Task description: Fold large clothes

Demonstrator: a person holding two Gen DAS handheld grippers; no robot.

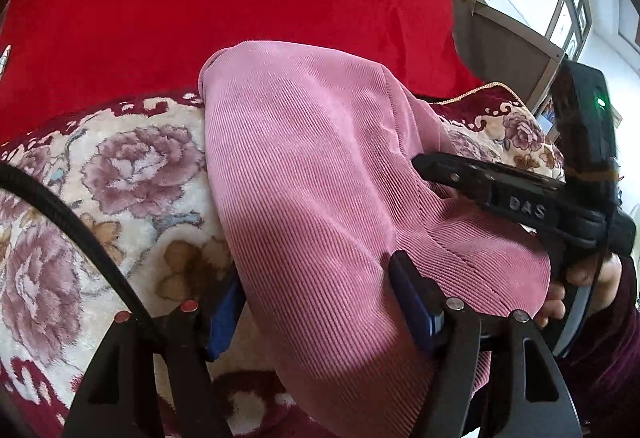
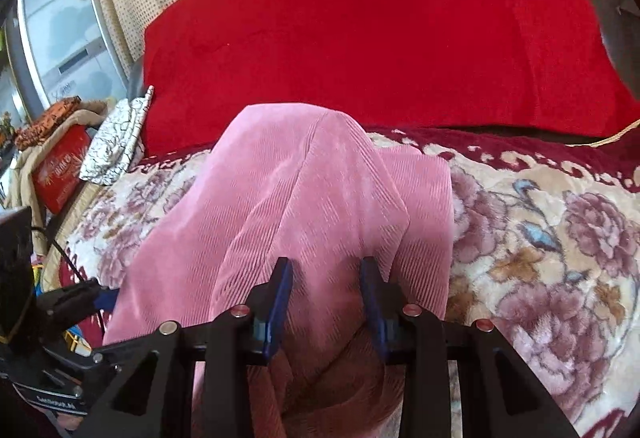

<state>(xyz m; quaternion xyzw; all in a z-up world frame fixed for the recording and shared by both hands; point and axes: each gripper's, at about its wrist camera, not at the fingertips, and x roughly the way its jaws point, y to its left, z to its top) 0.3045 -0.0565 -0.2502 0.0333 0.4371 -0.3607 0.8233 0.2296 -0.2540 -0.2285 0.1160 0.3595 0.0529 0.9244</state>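
Observation:
A pink corduroy garment [image 1: 320, 165] [image 2: 320, 197] lies folded in a long heap on the floral blanket [image 1: 120, 177]. In the left wrist view, my left gripper [image 1: 318, 308] stands wide open astride the garment's near end; one blue pad [image 1: 224, 314] sits at its left edge and the other rests on the cloth. My right gripper [image 2: 326, 300] is shut on a bunched fold of the pink cloth, which fills the gap between its blue pads. The left wrist view shows it from the side [image 1: 428, 163], held by a person's hand [image 1: 580, 278].
A big red blanket [image 2: 360, 17] is piled behind the garment. A red box [image 2: 60, 169] and a white crackle-patterned cloth [image 2: 116, 141] sit at the bed's far left. A black cable [image 1: 60, 209] crosses the left wrist view. Floral blanket [image 2: 540, 238] spreads to the right.

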